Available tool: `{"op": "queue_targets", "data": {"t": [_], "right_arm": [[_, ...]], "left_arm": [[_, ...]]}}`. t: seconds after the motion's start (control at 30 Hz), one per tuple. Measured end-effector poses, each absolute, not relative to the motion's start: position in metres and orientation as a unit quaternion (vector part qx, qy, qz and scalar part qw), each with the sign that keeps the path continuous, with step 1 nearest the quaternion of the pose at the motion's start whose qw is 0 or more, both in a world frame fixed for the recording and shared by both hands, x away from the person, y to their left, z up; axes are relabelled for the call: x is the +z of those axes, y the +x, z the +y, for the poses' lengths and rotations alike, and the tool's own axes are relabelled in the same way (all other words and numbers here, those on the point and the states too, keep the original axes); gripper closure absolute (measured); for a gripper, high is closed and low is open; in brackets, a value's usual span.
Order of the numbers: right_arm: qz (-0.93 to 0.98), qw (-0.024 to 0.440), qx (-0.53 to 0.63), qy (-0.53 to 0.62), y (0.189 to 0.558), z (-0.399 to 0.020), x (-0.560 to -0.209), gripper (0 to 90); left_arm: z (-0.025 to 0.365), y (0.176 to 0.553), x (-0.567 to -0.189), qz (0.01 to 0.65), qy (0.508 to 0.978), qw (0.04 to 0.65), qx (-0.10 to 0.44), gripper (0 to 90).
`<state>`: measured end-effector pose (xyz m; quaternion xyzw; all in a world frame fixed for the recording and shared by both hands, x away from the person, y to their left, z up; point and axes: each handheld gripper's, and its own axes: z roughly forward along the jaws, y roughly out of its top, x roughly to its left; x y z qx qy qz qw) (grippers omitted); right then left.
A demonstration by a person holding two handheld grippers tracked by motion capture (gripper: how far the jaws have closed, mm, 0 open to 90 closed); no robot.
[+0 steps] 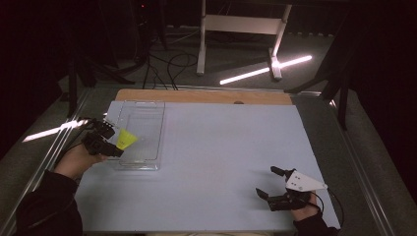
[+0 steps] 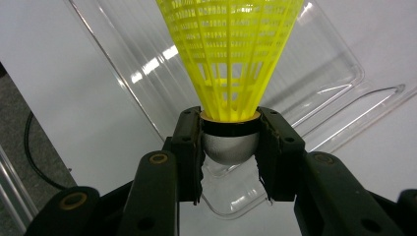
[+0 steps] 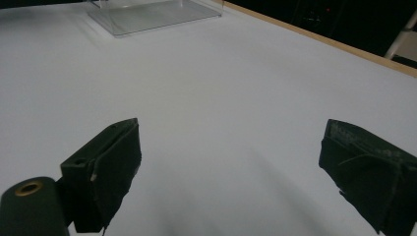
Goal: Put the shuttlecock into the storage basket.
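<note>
Jaws clamped on the shuttlecock (image 2: pixel 231 73) — left gripper (image 1: pixel 109 139) over the clear tray (image 1: pixel 147 162).
Next, I'd guess: lower, release; right gripper (image 1: pixel 273 184) gapes idle.

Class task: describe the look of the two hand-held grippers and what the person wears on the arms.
Both the left gripper and the right gripper are black with two blocky jaws and brass-coloured pivot pins. The right carries a white three-cornered plate and a thin black cable. The person wears dark sleeves.

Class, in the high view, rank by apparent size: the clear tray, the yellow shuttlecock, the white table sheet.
1. white table sheet
2. clear tray
3. yellow shuttlecock, smallest, held in the left tool at the tray's edge.
</note>
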<state>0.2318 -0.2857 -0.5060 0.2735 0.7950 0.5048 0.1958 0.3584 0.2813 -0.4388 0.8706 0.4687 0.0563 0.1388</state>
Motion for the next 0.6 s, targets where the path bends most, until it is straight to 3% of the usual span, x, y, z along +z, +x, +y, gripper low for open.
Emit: {"op": "queue_targets", "data": {"t": [0.47, 0.6], "right_arm": [[0.794, 0.196, 0.506, 0.276, 0.2314, -0.2859, -0.5056, 8.9], [0.794, 0.197, 0.506, 0.275, 0.2313, -0.2859, -0.5054, 8.9]], "left_arm": [[0.2746, 0.3644, -0.4370, 0.457, 0.882, 0.103, 0.050, 65.0], [0.2759, 0.3659, -0.4315, 0.468, 0.875, 0.115, 0.053, 61.4]]}}
